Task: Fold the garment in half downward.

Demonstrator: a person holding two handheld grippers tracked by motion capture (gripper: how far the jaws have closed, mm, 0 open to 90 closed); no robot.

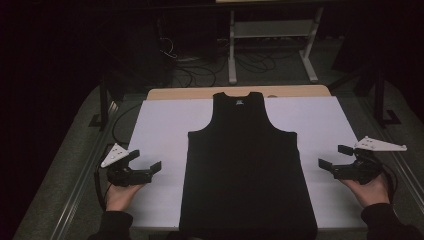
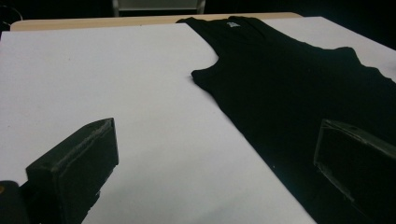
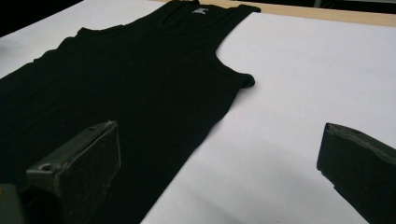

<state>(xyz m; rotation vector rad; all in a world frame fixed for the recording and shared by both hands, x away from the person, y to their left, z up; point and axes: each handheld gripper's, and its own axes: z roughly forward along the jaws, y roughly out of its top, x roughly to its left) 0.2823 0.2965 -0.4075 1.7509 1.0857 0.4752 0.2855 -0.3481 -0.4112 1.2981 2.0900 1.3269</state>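
A black sleeveless top lies flat and spread out on the white table cover, neck toward the far edge, hem at the near edge. My left gripper hovers over the cover to the left of the top, jaws wide apart with nothing between them. My right gripper sits to the right of the top, also open and empty. In the left gripper view the top lies ahead to the right; in the right gripper view the top lies ahead to the left. Neither gripper touches the fabric.
The wooden table edge shows beyond the white cover. Behind it stand a white metal frame and loose cables on the dark floor. Bare white cover lies on both sides of the top.
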